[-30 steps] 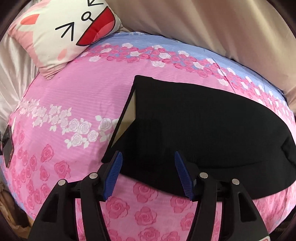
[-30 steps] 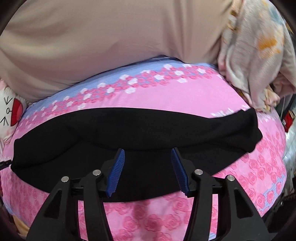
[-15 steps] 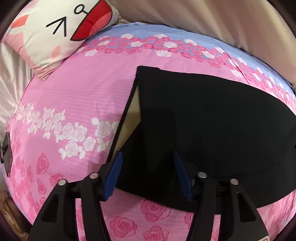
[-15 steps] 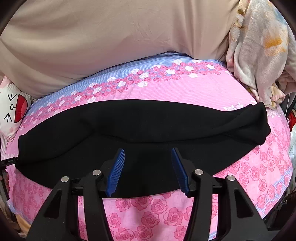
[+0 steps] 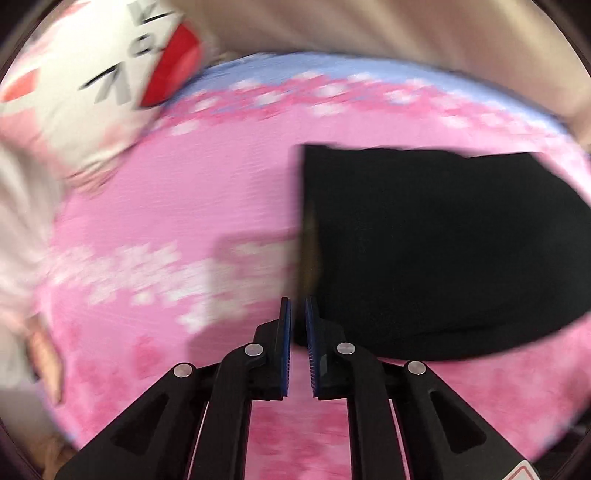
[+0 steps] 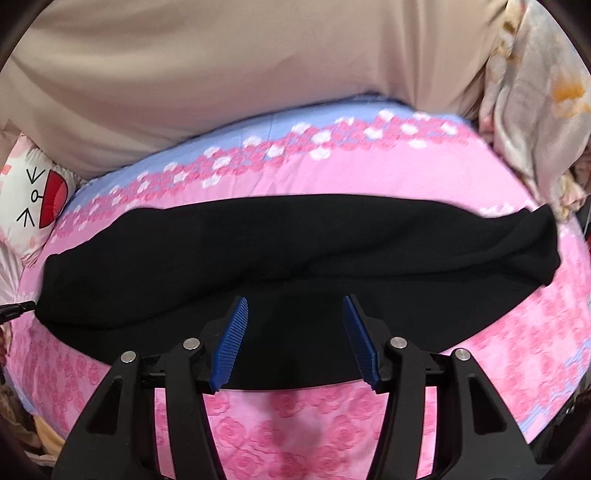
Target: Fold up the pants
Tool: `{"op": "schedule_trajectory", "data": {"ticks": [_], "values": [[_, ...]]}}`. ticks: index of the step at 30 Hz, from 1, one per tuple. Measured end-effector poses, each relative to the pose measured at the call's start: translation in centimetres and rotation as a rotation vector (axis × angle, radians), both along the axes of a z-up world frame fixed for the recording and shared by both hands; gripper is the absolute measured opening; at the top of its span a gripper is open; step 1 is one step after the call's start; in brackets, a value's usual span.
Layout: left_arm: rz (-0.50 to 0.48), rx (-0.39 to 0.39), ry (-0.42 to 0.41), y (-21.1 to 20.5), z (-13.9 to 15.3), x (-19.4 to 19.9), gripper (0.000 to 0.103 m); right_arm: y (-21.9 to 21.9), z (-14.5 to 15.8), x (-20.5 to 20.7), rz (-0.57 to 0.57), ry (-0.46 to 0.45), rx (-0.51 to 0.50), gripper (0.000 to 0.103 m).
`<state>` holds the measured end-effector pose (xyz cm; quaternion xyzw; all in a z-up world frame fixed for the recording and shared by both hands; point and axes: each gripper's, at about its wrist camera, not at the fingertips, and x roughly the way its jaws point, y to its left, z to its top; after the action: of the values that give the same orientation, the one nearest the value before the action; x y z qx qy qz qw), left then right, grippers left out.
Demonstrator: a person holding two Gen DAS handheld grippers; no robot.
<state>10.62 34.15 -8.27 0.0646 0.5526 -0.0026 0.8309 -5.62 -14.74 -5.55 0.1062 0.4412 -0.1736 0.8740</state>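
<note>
Left wrist view, heavily motion-blurred. The left gripper point(image 5: 298, 314) is seen with its blue pads drawn nearly together, only a thin slit left between them. The near left corner of the black pants point(image 5: 436, 251) lies right at the fingertips; whether cloth is pinched between the pads cannot be told through the blur. The pants are spread on the pink floral bedsheet point(image 5: 177, 221), filling the right half of the frame, with a tan strip visible along their left edge. A cartoon-face pillow point(image 5: 103, 85) is noted at upper left, resting on the sheet's far corner, well apart from the pants. Beige fabric point(image 5: 406, 33) is seen behind the bed.

Right wrist view, sharp. The right gripper point(image 6: 295, 341) is held wide apart, nothing between its pads, above the near edge of the pants point(image 6: 295, 236). The pants are laid lengthwise across the bedsheet point(image 6: 332, 173), one layer lapped over another. The pillow point(image 6: 37, 192) is seen at far left, and a crumpled floral cloth point(image 6: 535, 96) at upper right.
</note>
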Motion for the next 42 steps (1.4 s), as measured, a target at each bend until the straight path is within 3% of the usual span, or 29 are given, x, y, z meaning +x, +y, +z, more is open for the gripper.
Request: {"op": "schedule_trajectory", "data": {"ticks": [3,7,9,17,21,30,38,42], "values": [[0.105,-0.109,-0.032,1.3,0.8,-0.7,0.011,1.5,-1.5,1.5,0.048,0.054,-0.011,0.053],[0.149,-0.089,-0.123,-0.2,2.9,-3.1,0.042,2.5,-2.4,2.6,0.077,0.059,-0.006,0.054],[0.145,-0.067,-0.150,-1.6,3.3,-3.8,0.049,2.5,-2.9,3.0,0.074,0.071,-0.008,0.054],[0.232,-0.111,-0.133,-2.4,2.7,-4.0,0.050,1.5,-3.8,3.1,0.055,0.100,-0.005,0.054],[0.257,-0.087,-0.134,-2.8,2.8,-4.2,0.059,0.2,-4.3,2.4,0.024,0.112,0.011,0.054],[0.276,-0.068,-0.167,-4.7,4.0,-3.3,0.063,-4.0,-4.7,0.1,-0.111,0.076,0.122,0.054],[0.215,-0.048,-0.165,-8.0,4.4,-2.1,0.063,-6.2,-5.5,1.7,-0.148,0.081,0.162,0.054],[0.188,-0.023,-0.162,-9.1,4.7,-1.7,0.064,-8.6,-6.0,2.7,-0.233,0.012,0.255,0.054]]}}
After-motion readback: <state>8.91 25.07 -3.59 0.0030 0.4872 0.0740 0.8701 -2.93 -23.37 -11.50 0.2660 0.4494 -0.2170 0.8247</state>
